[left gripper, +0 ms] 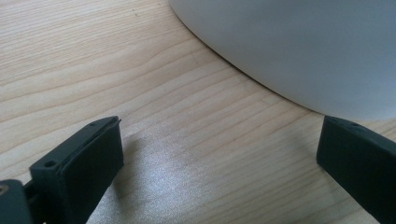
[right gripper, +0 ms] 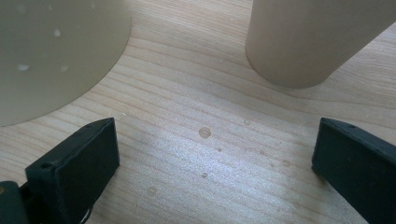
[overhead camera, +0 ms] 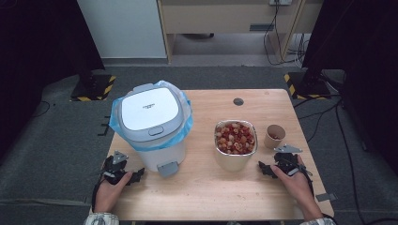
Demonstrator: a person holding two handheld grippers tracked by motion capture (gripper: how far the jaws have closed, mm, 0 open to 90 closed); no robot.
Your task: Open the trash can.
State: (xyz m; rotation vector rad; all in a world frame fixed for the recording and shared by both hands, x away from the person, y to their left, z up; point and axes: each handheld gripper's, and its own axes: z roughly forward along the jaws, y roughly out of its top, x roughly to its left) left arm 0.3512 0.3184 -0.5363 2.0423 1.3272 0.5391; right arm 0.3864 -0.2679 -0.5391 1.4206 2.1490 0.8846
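Both grippers, left gripper (overhead camera: 135, 176) and right gripper (overhead camera: 264, 168), rest on the worktop (overhead camera: 206, 187), fingers spread wide and empty. The full food bowl (overhead camera: 235, 145) stands right of the lidded pedal bin (overhead camera: 151, 125), paper cup (overhead camera: 274, 136) beyond. A careless lift could spill the bowl's contents.

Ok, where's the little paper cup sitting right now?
In the high view the paper cup stands on the right side of the wooden table, just right of the metal container of food and just beyond the right gripper.
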